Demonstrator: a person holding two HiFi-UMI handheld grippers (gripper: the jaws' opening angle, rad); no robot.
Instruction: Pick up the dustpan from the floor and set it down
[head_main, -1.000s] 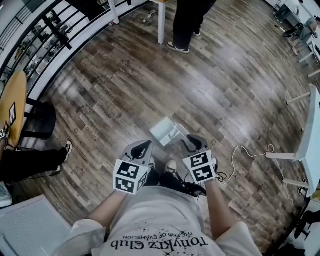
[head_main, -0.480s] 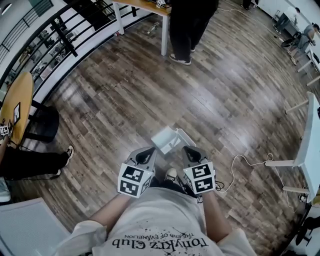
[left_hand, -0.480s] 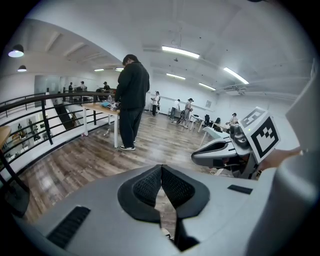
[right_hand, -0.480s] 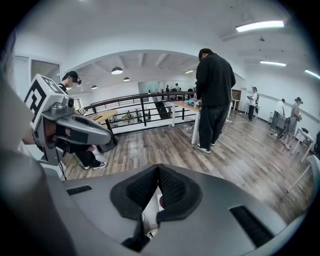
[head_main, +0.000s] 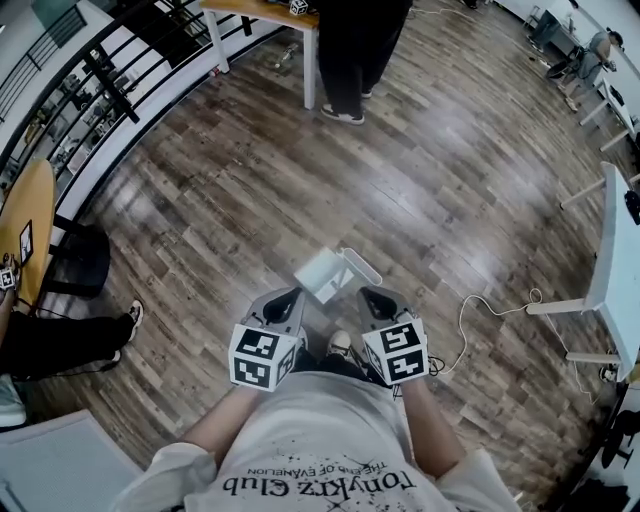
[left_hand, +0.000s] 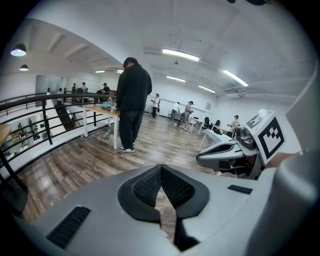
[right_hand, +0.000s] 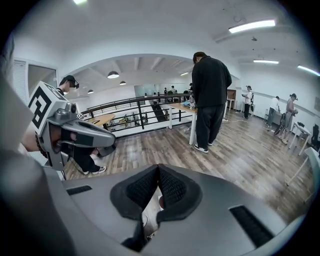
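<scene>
The white dustpan (head_main: 325, 272) stands on the wooden floor just ahead of my feet, between and a little beyond the two grippers. My left gripper (head_main: 290, 298) hangs to its left with its pads together (left_hand: 161, 170) and nothing between them. On the dustpan's right, my right gripper (head_main: 372, 296) is shut too, its pads meeting (right_hand: 158, 170) on nothing. Neither gripper view shows the dustpan ahead of the jaws. Each gripper appears in the other's view: the right gripper (left_hand: 222, 156) and the left gripper (right_hand: 92, 134).
A person in black (head_main: 350, 50) stands by a wooden table (head_main: 260, 12) across the floor. A black railing (head_main: 110, 70) runs along the left, with a round table (head_main: 25, 210) and a seated person's leg (head_main: 60, 335). A white cable (head_main: 480, 305) and a white desk (head_main: 612, 260) lie to the right.
The right gripper's jaws stood apart beside the dustpan one second ago and are now together. Both grippers have lifted slightly. The dustpan stays on the floor.
</scene>
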